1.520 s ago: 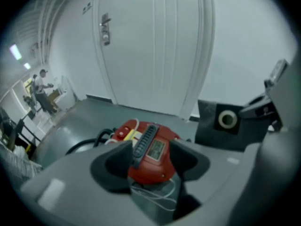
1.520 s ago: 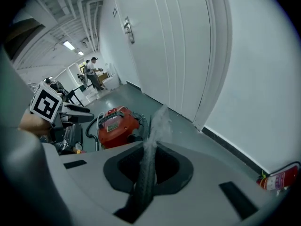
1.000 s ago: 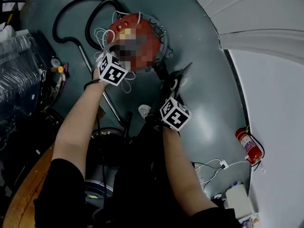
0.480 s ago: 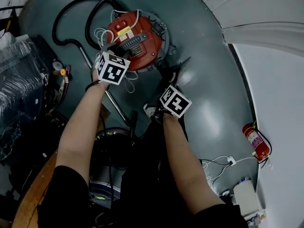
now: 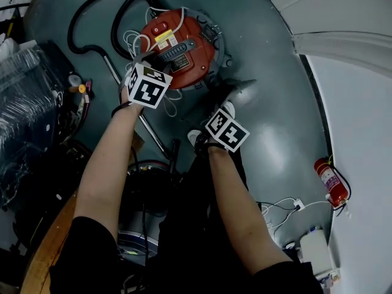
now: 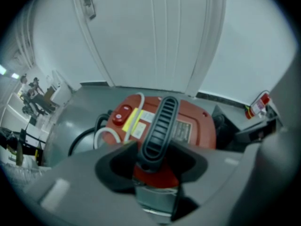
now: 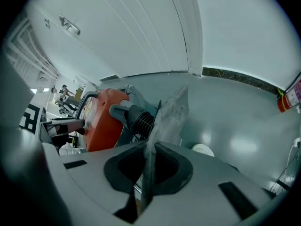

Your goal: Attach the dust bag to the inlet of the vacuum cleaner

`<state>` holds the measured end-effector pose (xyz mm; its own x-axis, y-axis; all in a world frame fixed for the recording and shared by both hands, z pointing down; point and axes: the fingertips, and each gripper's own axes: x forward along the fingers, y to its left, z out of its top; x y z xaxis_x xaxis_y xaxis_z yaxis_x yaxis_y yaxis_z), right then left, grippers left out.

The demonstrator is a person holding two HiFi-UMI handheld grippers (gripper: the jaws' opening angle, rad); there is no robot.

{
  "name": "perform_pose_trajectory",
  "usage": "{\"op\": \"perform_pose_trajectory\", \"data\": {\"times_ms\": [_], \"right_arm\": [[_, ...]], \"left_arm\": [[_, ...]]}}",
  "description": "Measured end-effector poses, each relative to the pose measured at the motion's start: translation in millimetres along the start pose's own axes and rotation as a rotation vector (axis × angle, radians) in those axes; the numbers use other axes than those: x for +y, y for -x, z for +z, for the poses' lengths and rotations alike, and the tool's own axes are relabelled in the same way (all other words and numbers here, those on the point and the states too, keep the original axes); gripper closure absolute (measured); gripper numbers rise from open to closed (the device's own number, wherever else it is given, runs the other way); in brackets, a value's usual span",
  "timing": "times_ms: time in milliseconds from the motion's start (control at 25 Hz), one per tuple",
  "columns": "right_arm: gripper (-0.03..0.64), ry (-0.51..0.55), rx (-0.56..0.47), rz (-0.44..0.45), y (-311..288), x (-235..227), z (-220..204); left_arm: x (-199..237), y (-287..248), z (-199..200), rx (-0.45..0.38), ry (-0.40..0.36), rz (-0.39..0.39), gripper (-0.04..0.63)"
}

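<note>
Your right gripper pinches thin grey dust bag, long axis straight ahead; left gripper clamps black ribbed vacuum handle.

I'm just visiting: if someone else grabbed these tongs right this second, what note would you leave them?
Left tongs: closed on the black handle of the red vacuum cleaner, apparently steadying it.
Right tongs: pinching the grey dust bag by its edge, beside the cleaner's ribbed inlet.
Done: bag in hand, cleaner held.
Left: fit the bag onto the inlet, then let go.
</note>
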<state>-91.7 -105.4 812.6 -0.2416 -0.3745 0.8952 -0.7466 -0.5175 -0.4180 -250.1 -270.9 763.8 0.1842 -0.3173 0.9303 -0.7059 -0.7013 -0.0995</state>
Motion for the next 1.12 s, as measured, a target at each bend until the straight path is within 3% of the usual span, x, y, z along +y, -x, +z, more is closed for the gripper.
{"op": "perform_pose_trajectory", "data": {"times_ms": [200,440,760,1000,1120], "right_arm": [[0.603,-0.124,0.027,0.092,-2,7,-5],[0.606,-0.086,0.036,0.146,-9,30,6],[0.609,0.185,0.079,0.047,-9,35,5],[0.609,0.672,0.088,-0.043,-10,32,0],[0.609,0.692,0.119,-0.037,-7,29,-6]], "left_arm": [[0,-1,0,-0.010,-0.002,-0.005,0.403],[-2,-1,0,0.008,-0.022,-0.026,0.407],[0,-3,-1,-0.005,-0.014,-0.026,0.405],[0,-5,-1,-0.009,-0.012,-0.027,0.407],[0,-6,-2,-0.004,-0.009,-0.026,0.407]]}}
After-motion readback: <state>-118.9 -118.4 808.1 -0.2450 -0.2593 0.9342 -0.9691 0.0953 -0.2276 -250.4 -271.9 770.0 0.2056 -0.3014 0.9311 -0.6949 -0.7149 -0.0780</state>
